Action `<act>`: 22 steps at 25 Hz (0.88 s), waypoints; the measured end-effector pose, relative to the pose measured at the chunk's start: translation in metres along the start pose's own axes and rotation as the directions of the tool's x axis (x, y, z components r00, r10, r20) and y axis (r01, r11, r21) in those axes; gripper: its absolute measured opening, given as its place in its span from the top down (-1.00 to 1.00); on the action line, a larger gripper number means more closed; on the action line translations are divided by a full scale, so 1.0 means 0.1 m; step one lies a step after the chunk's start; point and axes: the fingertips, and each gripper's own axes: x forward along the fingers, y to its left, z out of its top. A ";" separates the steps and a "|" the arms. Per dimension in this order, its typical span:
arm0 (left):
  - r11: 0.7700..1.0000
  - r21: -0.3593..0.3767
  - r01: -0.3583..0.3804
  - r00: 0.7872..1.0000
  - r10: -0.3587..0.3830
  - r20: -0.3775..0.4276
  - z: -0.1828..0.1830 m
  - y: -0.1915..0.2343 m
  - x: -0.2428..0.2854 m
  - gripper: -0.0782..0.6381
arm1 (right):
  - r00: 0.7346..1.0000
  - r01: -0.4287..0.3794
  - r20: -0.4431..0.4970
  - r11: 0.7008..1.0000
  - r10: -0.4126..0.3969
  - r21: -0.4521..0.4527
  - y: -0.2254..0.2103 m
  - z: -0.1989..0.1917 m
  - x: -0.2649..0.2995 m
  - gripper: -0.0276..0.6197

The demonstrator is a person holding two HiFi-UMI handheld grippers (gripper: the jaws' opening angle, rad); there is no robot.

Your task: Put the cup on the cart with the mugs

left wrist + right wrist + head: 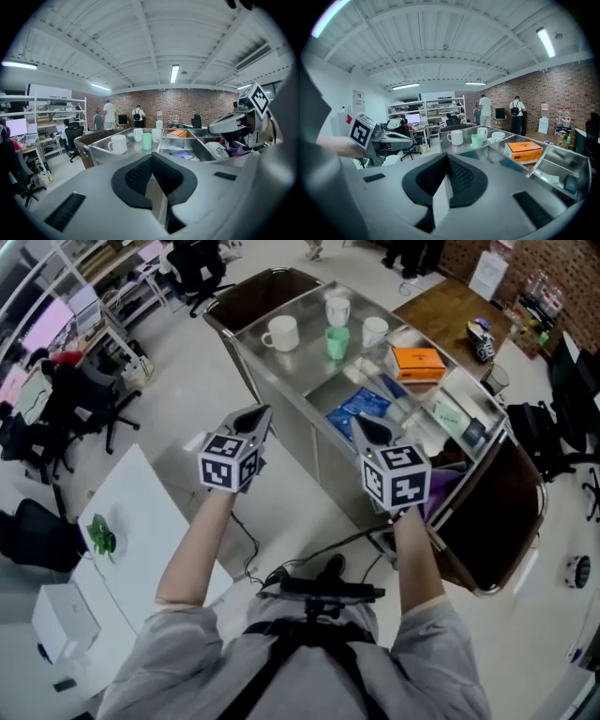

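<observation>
Already the job looks as good as finished to me. The green cup stands upright on the steel top of the cart, ahead of both my tools and well apart from them. It shares a compartment with the three white mugs: one off to its left, one behind it and one near its right. As far as I can tell it touches none of them.

My left tool has its jaws together with nothing between them. My right tool is likewise closed and empty. I hold both on the near side of the cart, pointing toward it.

The orange box sits in the next compartment, ahead and to the right of my right tool, and plays no part.

I judge that nothing is left of the placing itself. All that remains, if anything, is to draw my tools clear and leave the cup where it is.
</observation>
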 end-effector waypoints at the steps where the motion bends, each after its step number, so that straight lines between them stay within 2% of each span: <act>1: 1.000 -0.016 -0.001 1.000 0.001 0.000 -0.09 0.02 -0.07 0.76 | 1.000 0.008 0.006 1.000 -0.009 0.004 0.05 -0.03 -0.03 0.89; 4: 0.998 -0.068 0.000 1.000 0.000 -0.003 -0.37 0.11 -0.31 0.76 | 0.999 0.028 0.014 0.999 -0.028 0.029 0.24 -0.22 -0.08 0.89; 9: 0.994 -0.107 -0.010 1.000 0.009 -0.010 -0.65 0.37 -0.67 0.76 | 0.998 0.059 -0.021 0.995 -0.057 0.077 0.50 -0.57 0.06 0.89; 15: 0.995 -0.100 -0.003 1.000 0.002 -0.007 -0.78 0.54 -0.98 0.76 | 0.988 0.151 -0.042 0.982 -0.147 0.117 0.59 -0.85 0.11 0.89; 22: 0.995 -0.104 0.005 0.999 -0.008 -0.031 -1.14 0.58 -1.23 0.76 | 0.979 0.202 -0.070 0.965 -0.192 0.170 0.72 -1.27 0.06 0.89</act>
